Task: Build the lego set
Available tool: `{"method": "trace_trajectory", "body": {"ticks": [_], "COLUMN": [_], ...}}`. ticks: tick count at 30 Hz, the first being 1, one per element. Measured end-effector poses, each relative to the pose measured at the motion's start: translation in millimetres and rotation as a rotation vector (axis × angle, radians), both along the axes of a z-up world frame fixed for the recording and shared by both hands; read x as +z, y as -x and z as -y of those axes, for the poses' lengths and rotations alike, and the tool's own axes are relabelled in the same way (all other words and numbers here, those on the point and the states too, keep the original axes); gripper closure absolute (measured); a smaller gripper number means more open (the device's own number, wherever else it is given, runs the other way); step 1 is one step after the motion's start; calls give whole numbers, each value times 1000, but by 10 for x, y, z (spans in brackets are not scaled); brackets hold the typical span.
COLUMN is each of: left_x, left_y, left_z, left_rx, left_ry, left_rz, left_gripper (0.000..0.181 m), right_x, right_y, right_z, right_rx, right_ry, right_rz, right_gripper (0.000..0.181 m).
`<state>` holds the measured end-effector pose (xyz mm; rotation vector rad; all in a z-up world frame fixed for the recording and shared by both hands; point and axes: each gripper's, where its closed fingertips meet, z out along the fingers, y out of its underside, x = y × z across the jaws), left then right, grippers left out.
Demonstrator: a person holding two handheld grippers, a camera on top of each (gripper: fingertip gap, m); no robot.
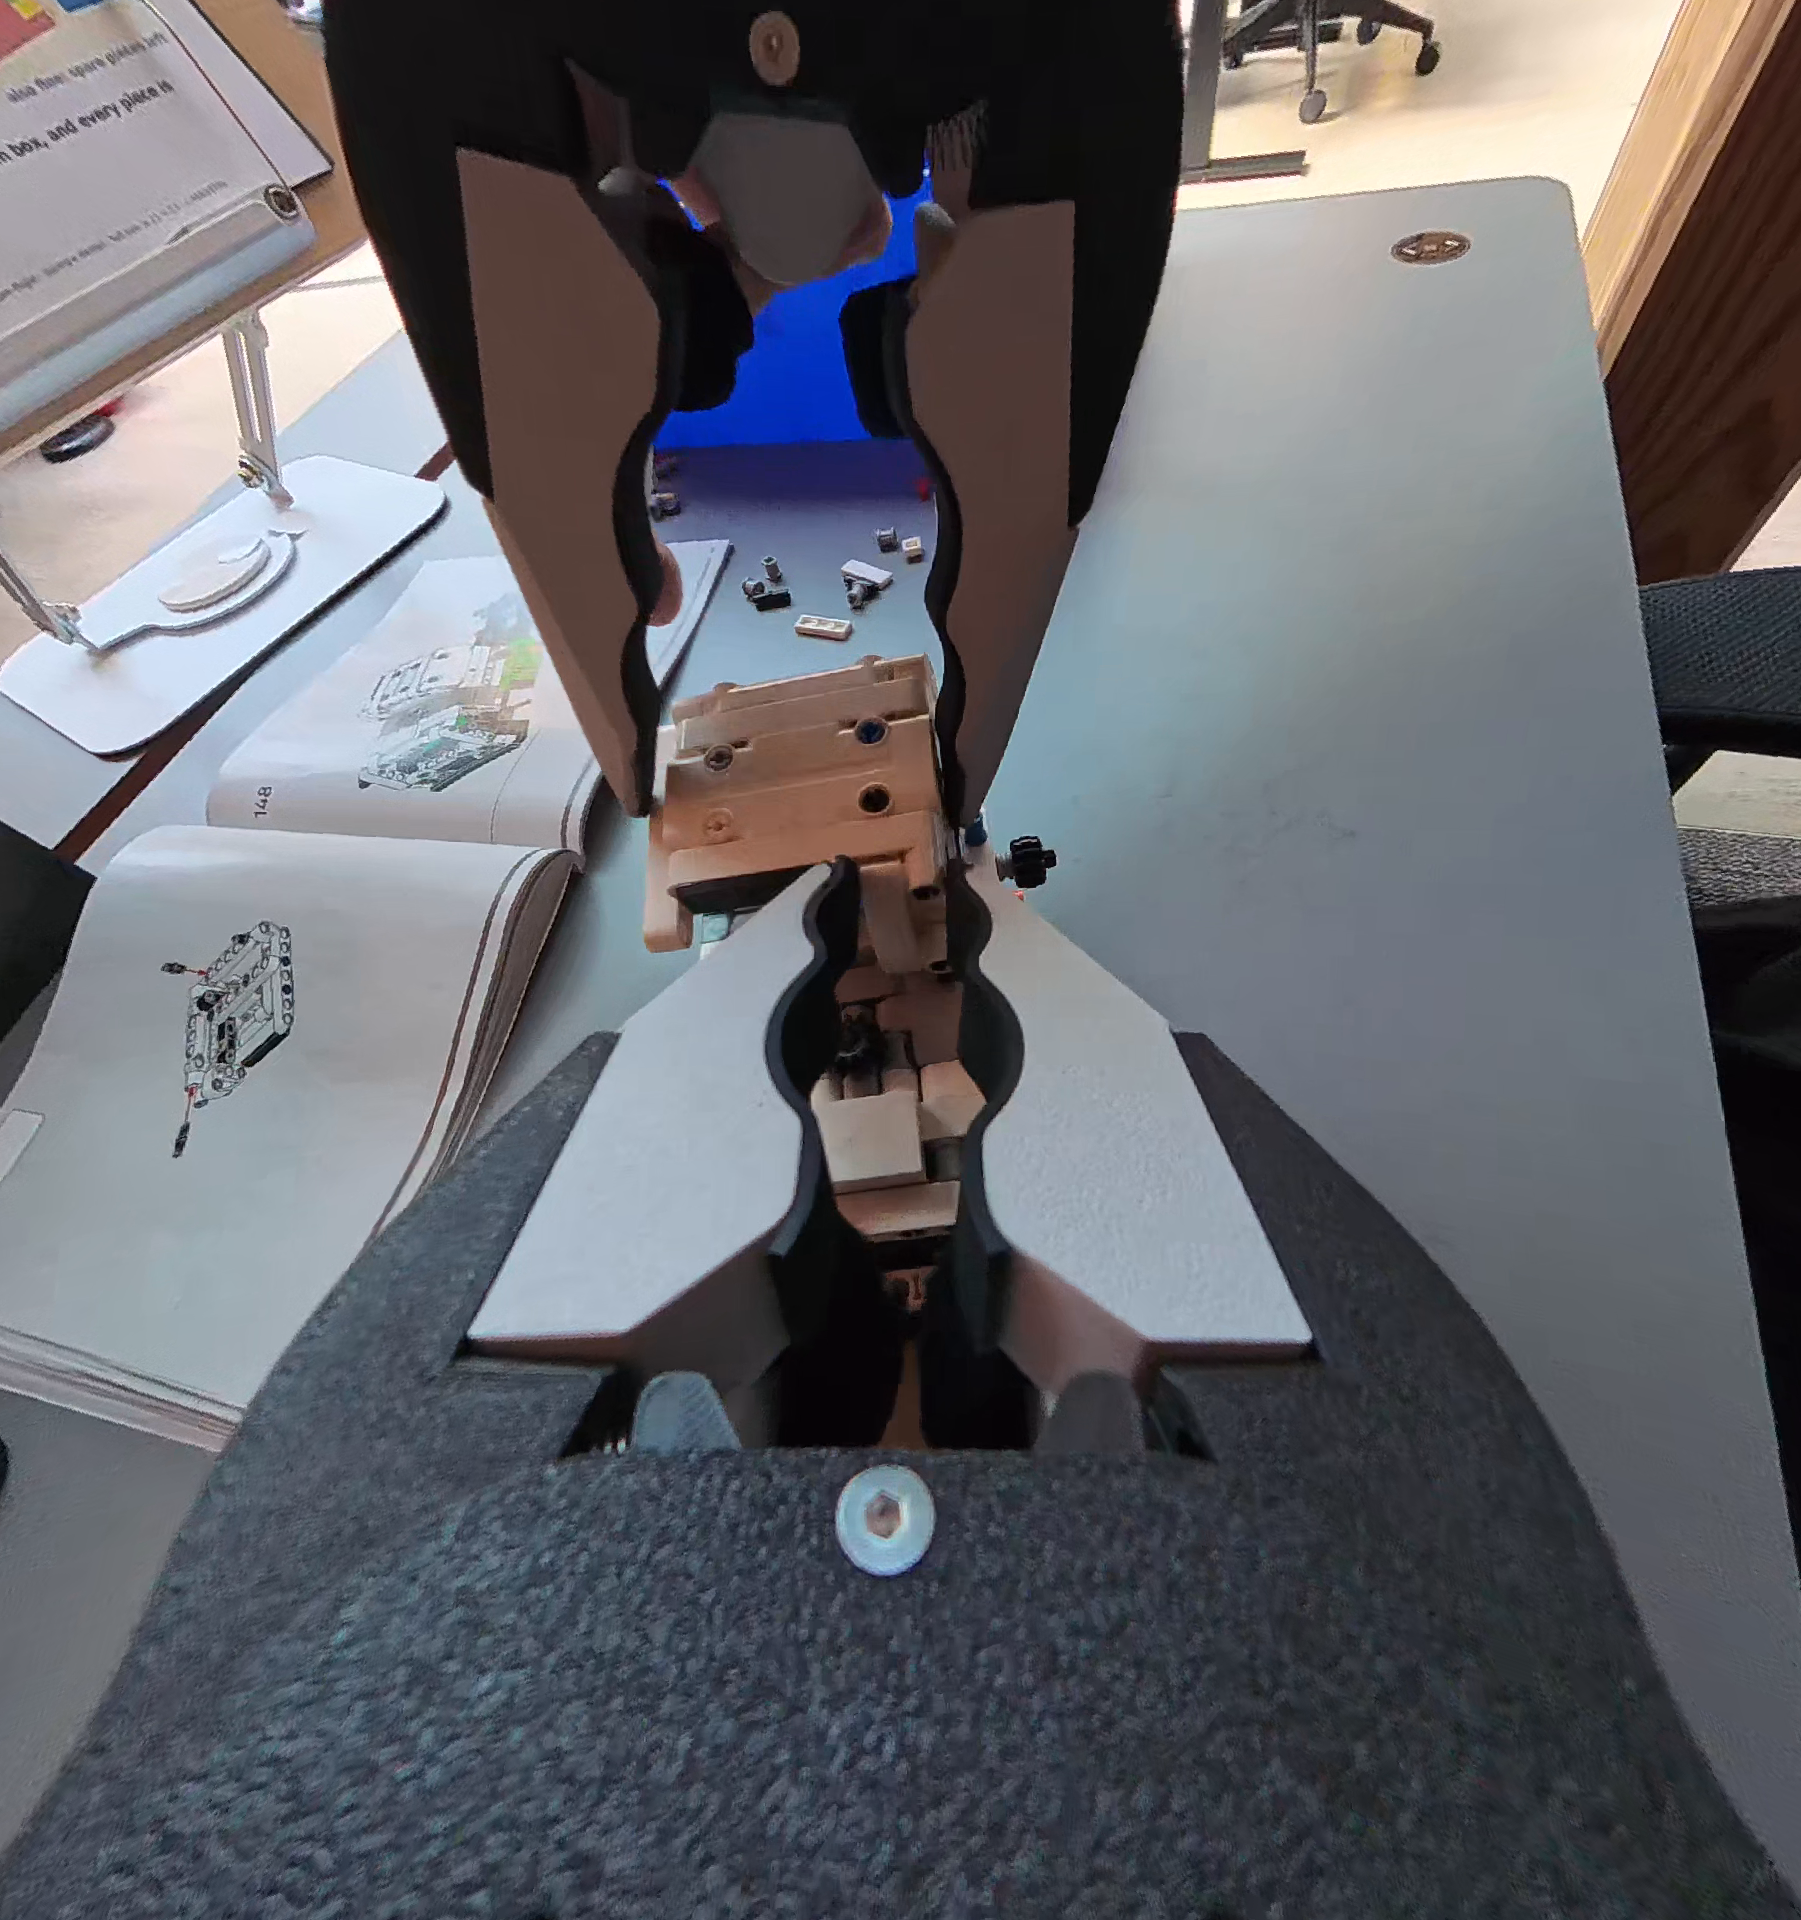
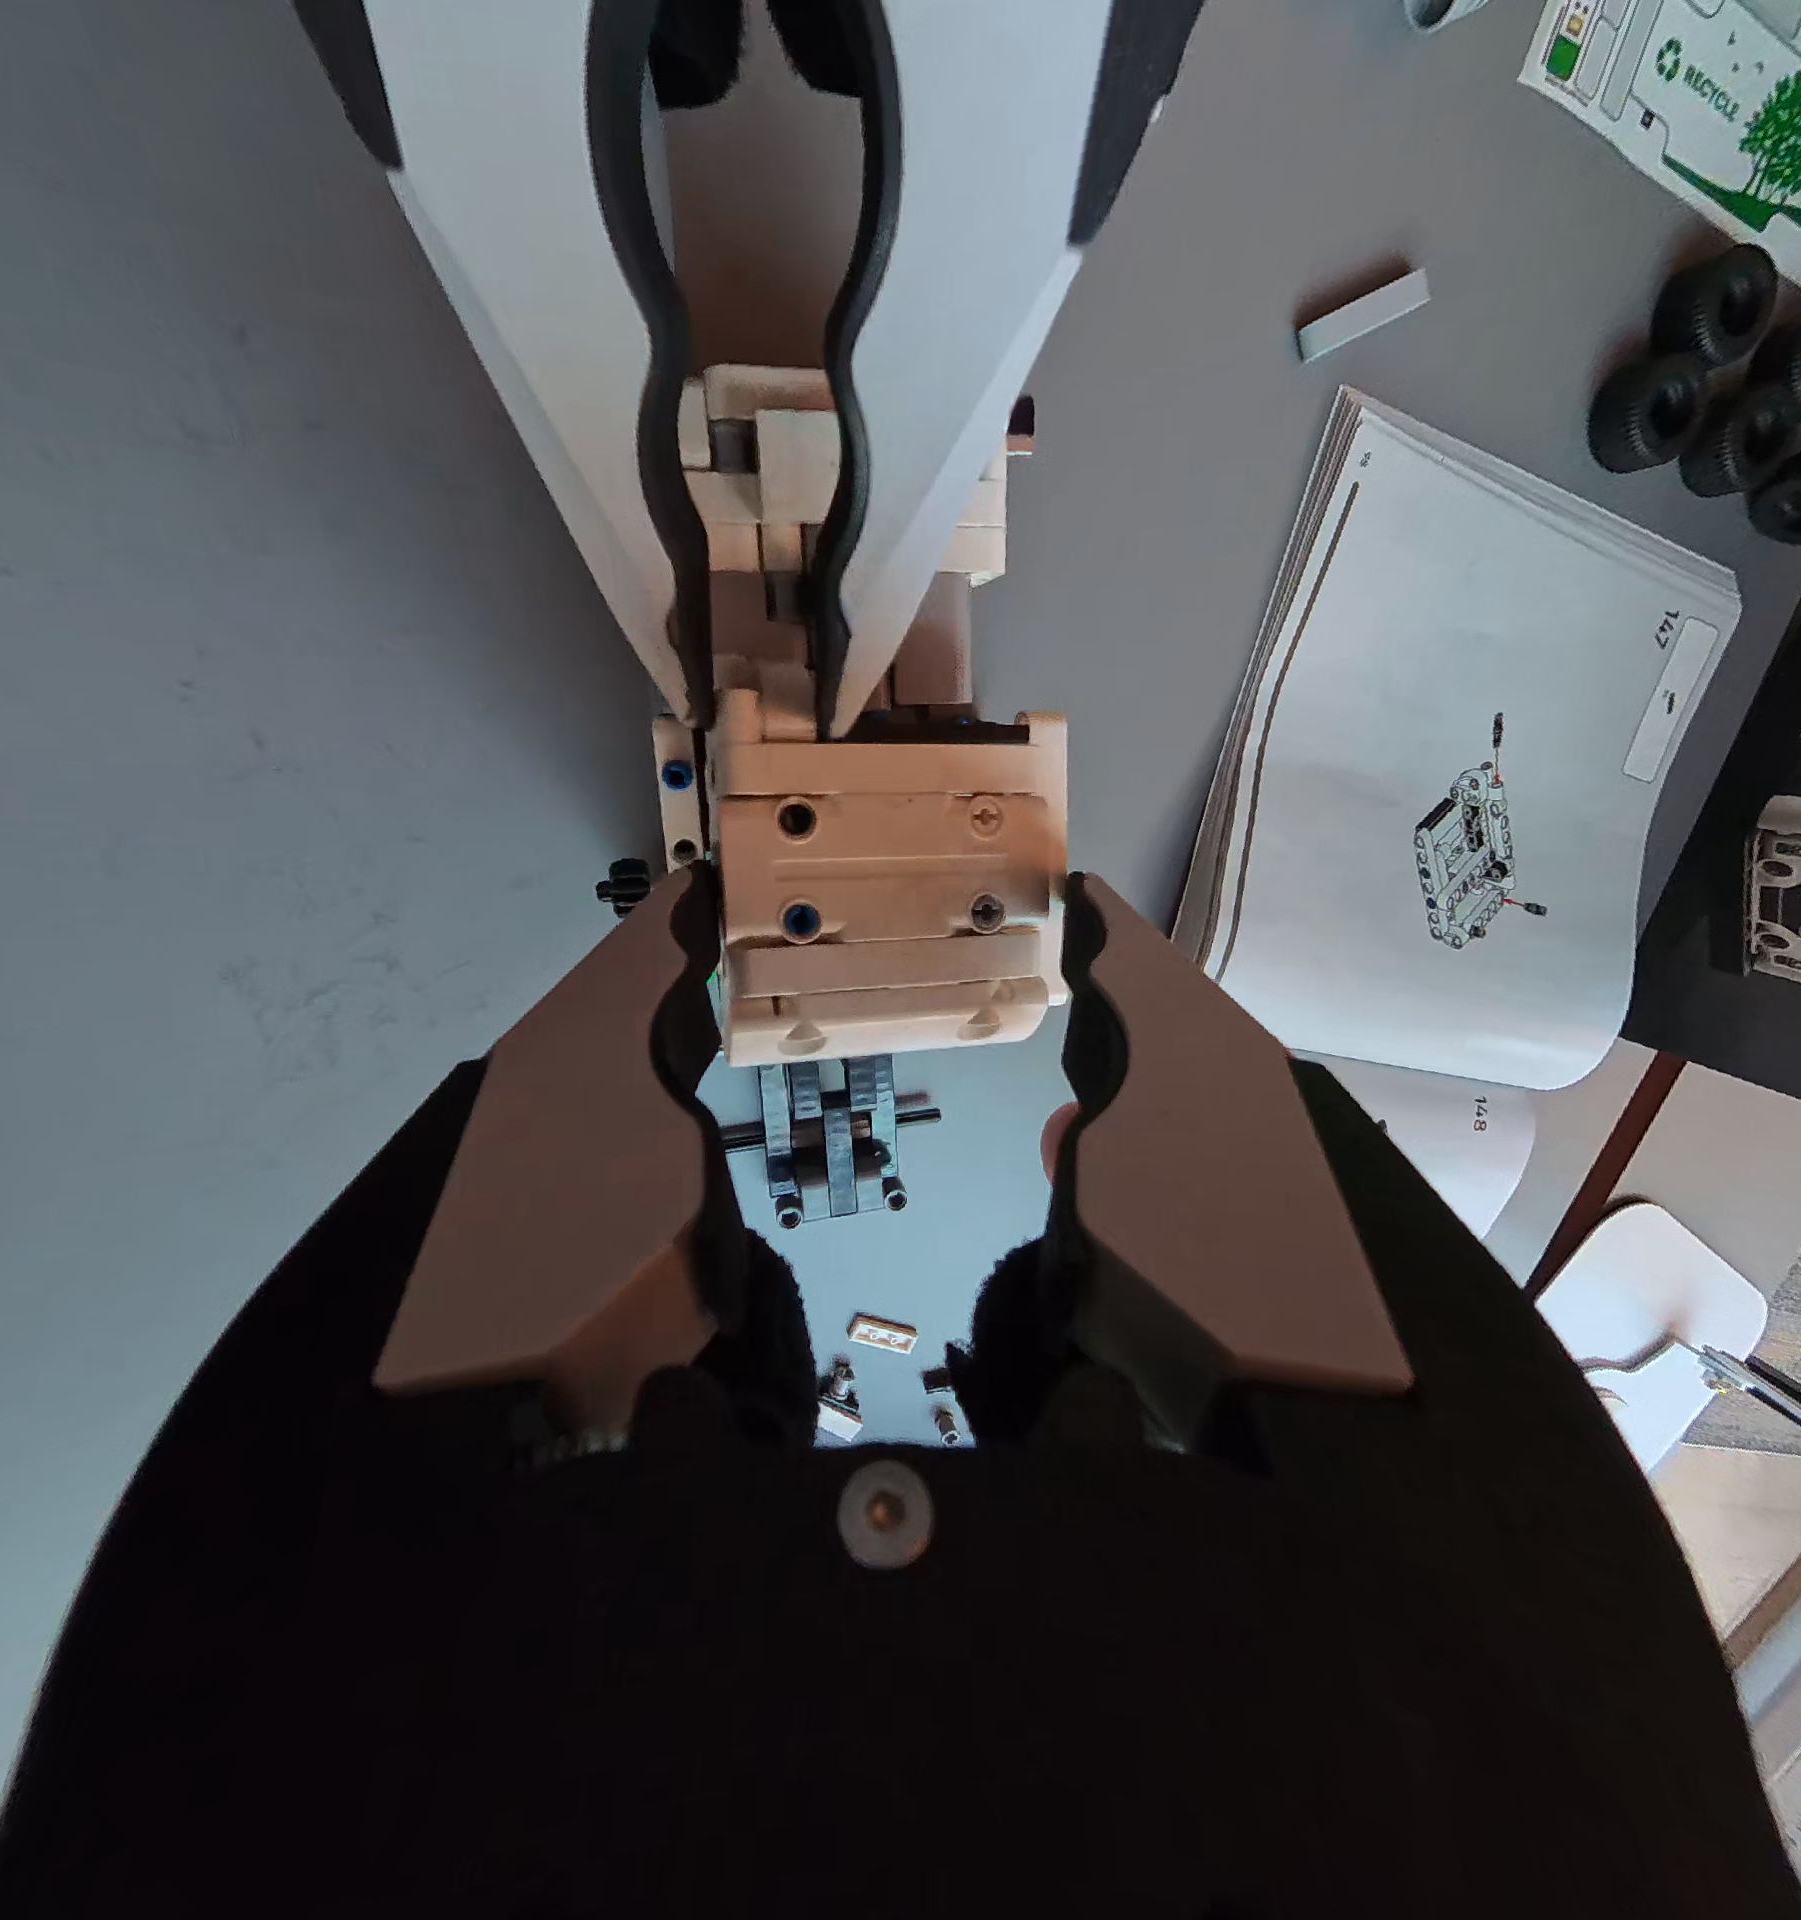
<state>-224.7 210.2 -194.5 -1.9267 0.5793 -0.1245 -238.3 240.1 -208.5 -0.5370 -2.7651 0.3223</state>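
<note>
Instruction booklet [image 1: 283,1049]: lies open on the grey bench [image 1: 1343,935], left of the build in the left wrist view, with line drawings on both pages.
Stand [image 1: 221,613]: white base with a metal leg, beyond the booklet on the far left.
Lego build [image 1: 802,790]: white block of beams with pin holes, held up between the two claws over the middle of the bench.
Left claw [image 1: 896,894]: fingers drawn close, clamped on the narrow near end of the build.
Right claw [image 2: 880,904]: fingers spread wider, one on each side of the broad white block, pressed against its side faces.
Loose parts [image 1: 834,597]: small grey and white pieces scattered on the bench beyond the build.
Grey rack piece [image 2: 834,1143]: lies flat on the bench under the held build in the right wrist view.
Black tyres [image 2: 1748,405]: clustered at the far right of that view, beside a sticker sheet [image 2: 1706,114].
</note>
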Motion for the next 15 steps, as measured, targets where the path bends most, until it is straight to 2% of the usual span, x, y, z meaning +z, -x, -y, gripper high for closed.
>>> {"method": "trace_trajectory", "body": {"ticks": [7, 15], "left_x": [69, 43], "left_y": [2, -48], "left_z": [-15, 21], "left_rx": [9, 19], "left_ry": [23, 25], "left_rz": [-17, -3], "left_gripper": [166, 167], "right_x": [29, 53], "right_y": [6, -58], "right_z": [18, 38], "right_rx": [-21, 1], "right_ry": [112, 154], "right_rz": [-24, -103], "right_gripper": [116, 116]}}
